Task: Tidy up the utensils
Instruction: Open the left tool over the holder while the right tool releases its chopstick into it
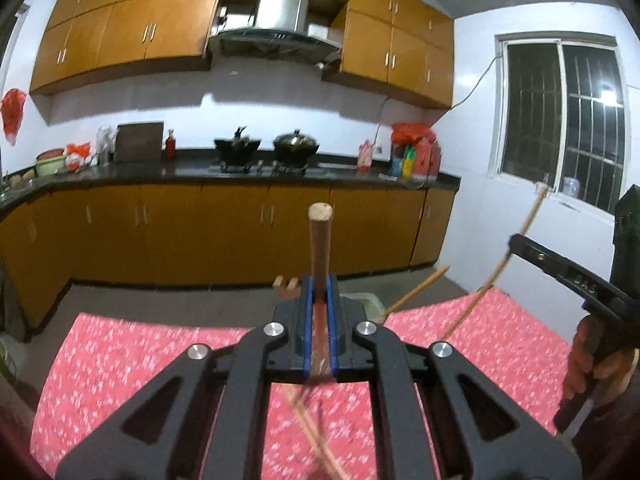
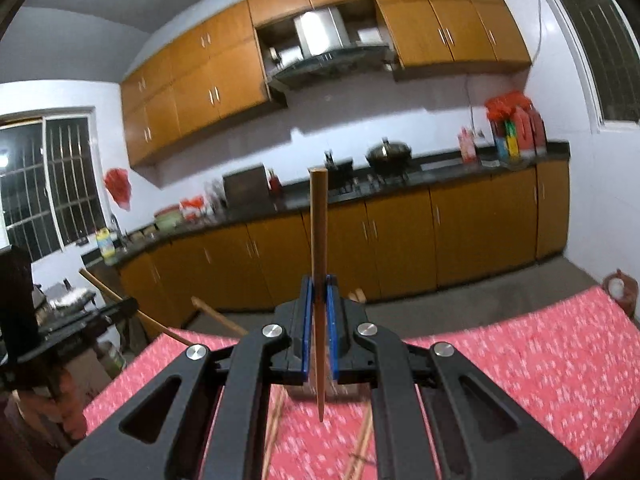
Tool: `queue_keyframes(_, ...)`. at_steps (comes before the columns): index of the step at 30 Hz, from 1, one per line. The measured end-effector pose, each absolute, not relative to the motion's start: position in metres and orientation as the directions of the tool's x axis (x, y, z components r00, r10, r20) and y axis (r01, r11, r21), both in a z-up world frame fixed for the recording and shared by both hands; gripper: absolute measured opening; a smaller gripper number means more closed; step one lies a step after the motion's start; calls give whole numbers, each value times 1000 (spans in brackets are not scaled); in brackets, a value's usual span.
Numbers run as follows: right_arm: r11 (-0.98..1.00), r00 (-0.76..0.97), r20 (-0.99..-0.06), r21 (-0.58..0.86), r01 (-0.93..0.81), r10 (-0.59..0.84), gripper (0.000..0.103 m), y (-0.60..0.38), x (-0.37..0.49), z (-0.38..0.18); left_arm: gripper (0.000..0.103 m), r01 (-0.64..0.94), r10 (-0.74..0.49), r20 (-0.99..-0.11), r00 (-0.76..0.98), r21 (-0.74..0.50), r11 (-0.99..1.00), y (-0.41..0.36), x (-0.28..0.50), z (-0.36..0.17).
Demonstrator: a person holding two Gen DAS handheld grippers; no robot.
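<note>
The kitchen was lit from indoors, moderately bright, with a cool cast on the white walls. Both windows (image 1: 560, 116) were dark, a single bright lamp showing through the bars. The upper cabinets (image 1: 120, 32) threw soft grey shadows onto the wall beneath. The range hood (image 2: 324, 36) was blown out with glare. Fisheye bending curved the cabinet lines, and the corners were vignetted black. The red patterned tablecloth (image 2: 540, 360) and the chopsticks (image 1: 316, 440) lying on it were smeared with motion blur.
</note>
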State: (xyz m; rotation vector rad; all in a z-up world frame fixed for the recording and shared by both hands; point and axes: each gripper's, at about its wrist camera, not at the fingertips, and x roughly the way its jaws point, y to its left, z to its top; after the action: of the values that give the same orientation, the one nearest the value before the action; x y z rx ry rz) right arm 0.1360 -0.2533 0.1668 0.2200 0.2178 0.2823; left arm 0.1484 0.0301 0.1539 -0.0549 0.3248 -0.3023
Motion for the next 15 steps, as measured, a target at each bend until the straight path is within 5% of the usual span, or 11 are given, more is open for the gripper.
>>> queue_keyframes(8, 952, 972, -33, 215, -219, 231, 8, -235, 163, 180, 7, 266, -280, -281, 918, -88, 960, 9, 193, 171)
queue_keyframes(15, 958, 972, -105, 219, -184, 210, 8, -220, 208, 148, 7, 253, -272, -337, 901, -99, 962, 3, 225, 150)
